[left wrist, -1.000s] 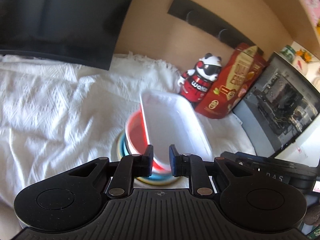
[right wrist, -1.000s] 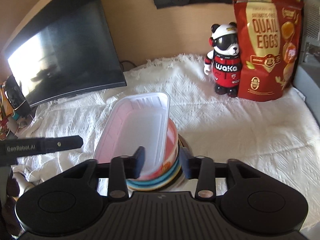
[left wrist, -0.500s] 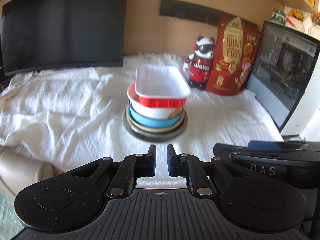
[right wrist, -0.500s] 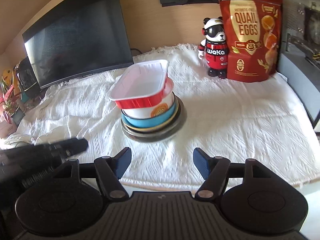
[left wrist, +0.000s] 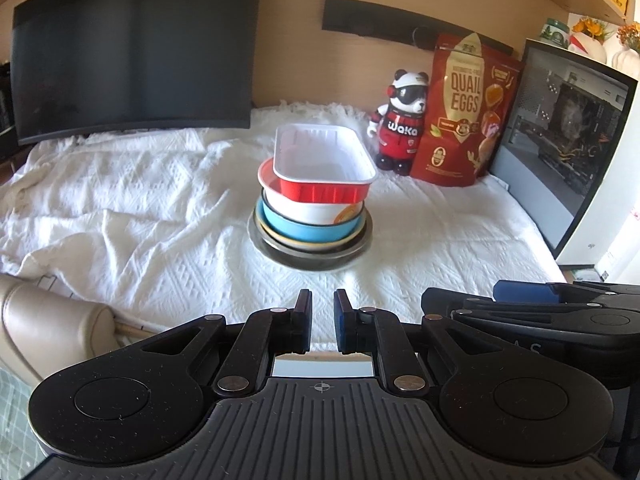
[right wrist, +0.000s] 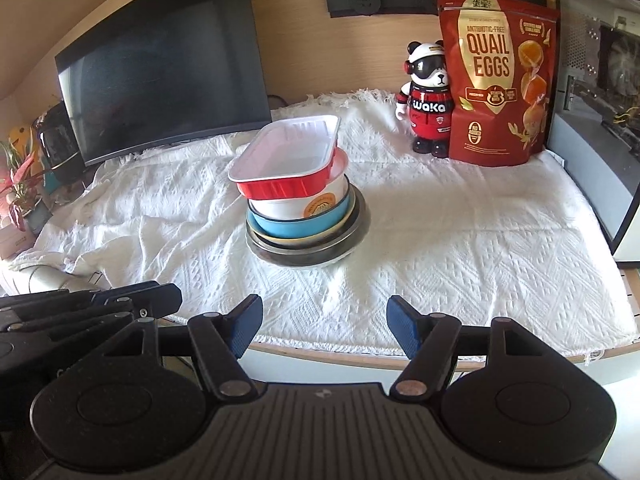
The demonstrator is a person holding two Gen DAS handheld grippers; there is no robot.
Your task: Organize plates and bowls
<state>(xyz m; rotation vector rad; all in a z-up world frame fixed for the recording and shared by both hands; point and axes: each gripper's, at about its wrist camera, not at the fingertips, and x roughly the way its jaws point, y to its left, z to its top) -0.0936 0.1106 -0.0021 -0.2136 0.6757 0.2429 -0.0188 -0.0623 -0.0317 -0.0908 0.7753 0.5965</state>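
The desk (right wrist: 500, 264) is covered with a white woven cloth (right wrist: 160, 220), and near its middle stands the stack that the task is about. At the bottom lies the widest piece, a grey metal plate (right wrist: 352, 236); it is probably stiff and the heaviest, and its low rim sits close to the cloth, so the fingers would have little room to go under it. On it rests a thin yellowish plate (right wrist: 288, 242), of which only the edge shows. Next comes a blue bowl (right wrist: 288, 226) and, nested in it, a white bowl with an orange mark (right wrist: 292, 204); whether they are ceramic or plastic cannot be told, but they look smooth and may slip, so a pinch over the rim seems the safest hold. On top sits a red tray with a white inside (right wrist: 288, 158), rectangular and set crooked, with one end hanging past the bowls. It looks like thin foil or plastic, so it is likely very light and easy to bend or dent; a gentle grip on the flat rim of a short side would suit it. Both grippers are well apart from the stack, at the near edge of the desk. The left gripper (left wrist: 322, 320) has its fingers nearly closed and holds nothing. The right gripper (right wrist: 324, 326) has its fingers spread wide and is also empty.
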